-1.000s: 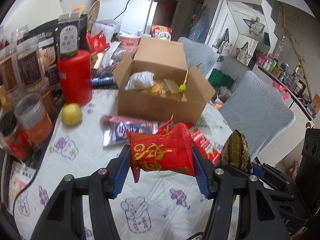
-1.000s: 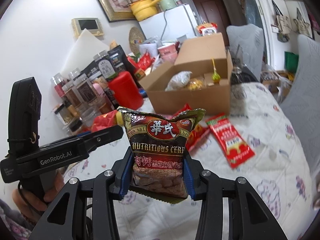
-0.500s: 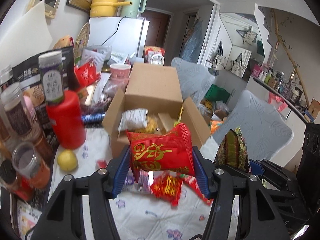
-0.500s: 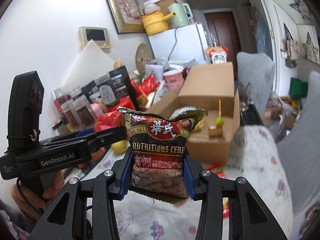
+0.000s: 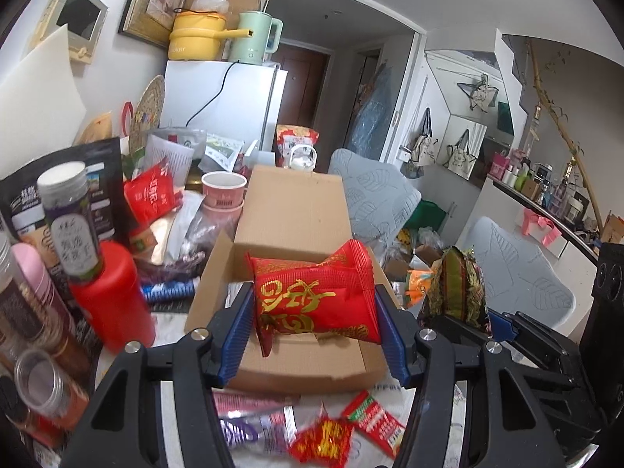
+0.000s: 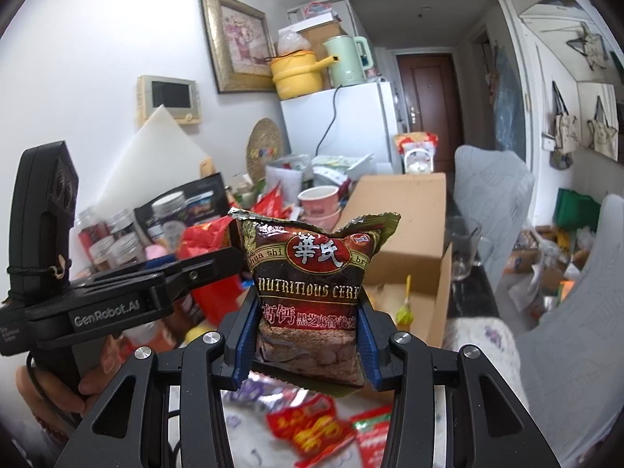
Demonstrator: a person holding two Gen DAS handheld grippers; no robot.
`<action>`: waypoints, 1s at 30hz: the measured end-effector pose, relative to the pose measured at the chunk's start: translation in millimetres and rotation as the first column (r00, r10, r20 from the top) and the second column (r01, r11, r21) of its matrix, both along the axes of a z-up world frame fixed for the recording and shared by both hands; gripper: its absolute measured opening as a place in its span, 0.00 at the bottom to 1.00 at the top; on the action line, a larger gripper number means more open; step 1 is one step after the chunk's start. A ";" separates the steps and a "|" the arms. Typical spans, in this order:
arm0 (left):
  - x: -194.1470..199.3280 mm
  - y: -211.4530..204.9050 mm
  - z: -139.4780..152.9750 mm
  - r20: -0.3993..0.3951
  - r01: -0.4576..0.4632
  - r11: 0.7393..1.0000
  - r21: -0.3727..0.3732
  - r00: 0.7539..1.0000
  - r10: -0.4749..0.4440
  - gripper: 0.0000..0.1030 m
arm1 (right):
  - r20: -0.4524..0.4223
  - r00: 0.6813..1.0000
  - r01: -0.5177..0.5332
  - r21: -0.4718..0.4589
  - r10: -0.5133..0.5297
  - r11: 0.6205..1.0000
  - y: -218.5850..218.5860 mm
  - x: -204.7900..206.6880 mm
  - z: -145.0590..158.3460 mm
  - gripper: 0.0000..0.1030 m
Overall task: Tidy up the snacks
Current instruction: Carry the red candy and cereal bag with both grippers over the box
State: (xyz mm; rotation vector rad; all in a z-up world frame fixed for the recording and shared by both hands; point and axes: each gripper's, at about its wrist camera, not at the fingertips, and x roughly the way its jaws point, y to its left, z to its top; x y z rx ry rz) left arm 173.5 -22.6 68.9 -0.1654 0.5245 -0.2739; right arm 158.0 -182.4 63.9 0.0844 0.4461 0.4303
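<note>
The red snack pouch [image 5: 316, 304] is clamped across its width by the left tool [image 5: 314, 325] above the open cardboard box [image 5: 292, 210], the brown cereal packet [image 6: 312, 292] likewise by the right tool [image 6: 308, 341]; both are judged light, soft, crushable, best pinched at the sides.

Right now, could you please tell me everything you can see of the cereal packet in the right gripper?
The cereal packet is a glossy dark red-brown plastic pouch with olive-gold crimped edges, a red oval logo and the words "NUTRITIOUS CERE". It is sealed, puffy and upright. The right gripper clamps its lower half between blue pads, in the air in front of the open cardboard box. Nothing else visibly touches it.
</note>
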 end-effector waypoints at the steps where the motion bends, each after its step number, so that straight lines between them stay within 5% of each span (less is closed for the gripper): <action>1: 5.4 -0.1 0.8 0.004 -0.001 1.000 -0.004 1.000 0.001 0.57 | 0.003 1.000 0.004 -0.004 -0.004 1.000 -0.1 6.3 1.4 0.43; 16: 85.1 -5.5 -2.8 0.047 -0.035 0.999 -0.006 0.998 0.035 0.57 | -0.004 0.998 0.062 -0.033 -0.063 0.997 -7.1 88.4 4.6 0.43; 30: 157.1 7.1 -41.8 -0.037 -0.123 0.991 0.053 0.992 0.125 0.57 | -0.121 0.990 0.062 -0.078 -0.072 0.995 9.2 161.8 -31.6 0.43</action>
